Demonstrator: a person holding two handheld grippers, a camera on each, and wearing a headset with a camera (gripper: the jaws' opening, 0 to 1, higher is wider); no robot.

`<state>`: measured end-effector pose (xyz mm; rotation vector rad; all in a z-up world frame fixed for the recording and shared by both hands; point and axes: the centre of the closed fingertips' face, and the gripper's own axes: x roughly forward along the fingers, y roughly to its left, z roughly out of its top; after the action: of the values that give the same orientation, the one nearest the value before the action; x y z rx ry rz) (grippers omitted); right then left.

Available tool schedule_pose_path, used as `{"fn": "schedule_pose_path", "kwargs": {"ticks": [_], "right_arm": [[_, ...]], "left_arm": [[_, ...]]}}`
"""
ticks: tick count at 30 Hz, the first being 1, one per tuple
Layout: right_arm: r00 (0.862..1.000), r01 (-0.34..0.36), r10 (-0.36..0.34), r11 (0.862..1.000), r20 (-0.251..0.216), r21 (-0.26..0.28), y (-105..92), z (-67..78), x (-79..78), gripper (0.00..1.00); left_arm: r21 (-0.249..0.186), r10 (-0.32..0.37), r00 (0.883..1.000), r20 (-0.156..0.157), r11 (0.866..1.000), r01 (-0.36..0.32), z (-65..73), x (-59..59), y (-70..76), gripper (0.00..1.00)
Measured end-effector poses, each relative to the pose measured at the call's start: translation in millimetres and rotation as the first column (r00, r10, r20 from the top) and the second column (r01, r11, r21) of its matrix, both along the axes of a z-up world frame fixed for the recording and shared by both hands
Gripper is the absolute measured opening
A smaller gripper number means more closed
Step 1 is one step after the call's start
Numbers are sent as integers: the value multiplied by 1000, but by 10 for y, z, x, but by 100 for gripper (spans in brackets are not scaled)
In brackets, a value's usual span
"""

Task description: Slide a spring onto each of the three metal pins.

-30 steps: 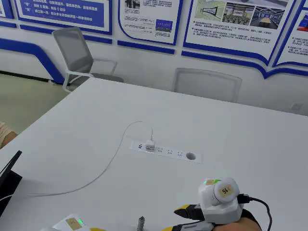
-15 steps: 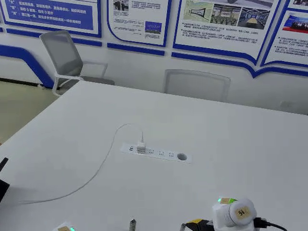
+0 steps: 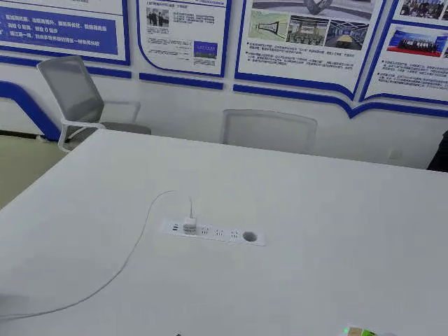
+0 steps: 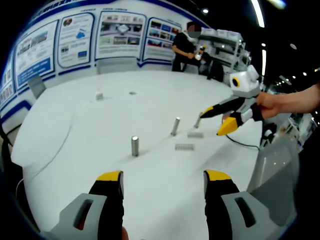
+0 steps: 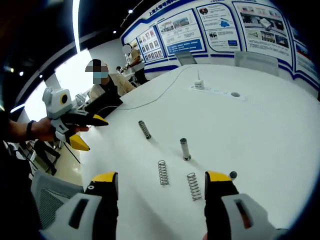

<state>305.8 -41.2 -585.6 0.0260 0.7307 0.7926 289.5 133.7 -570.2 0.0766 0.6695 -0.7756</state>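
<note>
Hovering above the white bench point(image 4: 75, 155), the left hand-held gripper point(image 4: 163, 179) has its two yellow-tipped jaws wide apart with nothing between them. Beyond it, three short upright metal pins stand in a row: the nearest metal pin point(image 4: 135, 146), the middle metal pin point(image 4: 175, 126) and the farthest metal pin point(image 4: 198, 120). The right hand-held gripper point(image 4: 211, 124), held in a hand point(image 4: 280, 102), sits to the right and looks close to the farthest metal pin, its jaws likewise apart and empty.

In the right gripper view, the pin on the left hand-held gripper's side wears a coiled steel spring point(image 5: 144, 129), while the middle metal pin is bare. The first loose steel spring point(image 5: 162, 172) and the second loose steel spring point(image 5: 193, 186) lie flat on the bench near the right hand-held gripper's jaws, side by side but not touching.

Farther along the bench, the head view shows a white power strip point(image 3: 213, 232) with a white cable point(image 3: 133, 255) trailing to the left.
</note>
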Motion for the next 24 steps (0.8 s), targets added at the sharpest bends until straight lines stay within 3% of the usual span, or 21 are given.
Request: {"fn": "schedule_pose_path", "kwargs": {"ticks": [9, 24], "right_arm": [[1000, 25, -25, 1000, -16, -12, -165, -45, -155, 77], [1000, 28, -28, 1000, -10, -1, -274, -34, -330, 81]], "left_arm": [[7, -25, 1000, 1, 1000, 25, 5, 49, -116, 67], [20, -88, 996, -1, 996, 88, -47, 81, -384, 67]]}}
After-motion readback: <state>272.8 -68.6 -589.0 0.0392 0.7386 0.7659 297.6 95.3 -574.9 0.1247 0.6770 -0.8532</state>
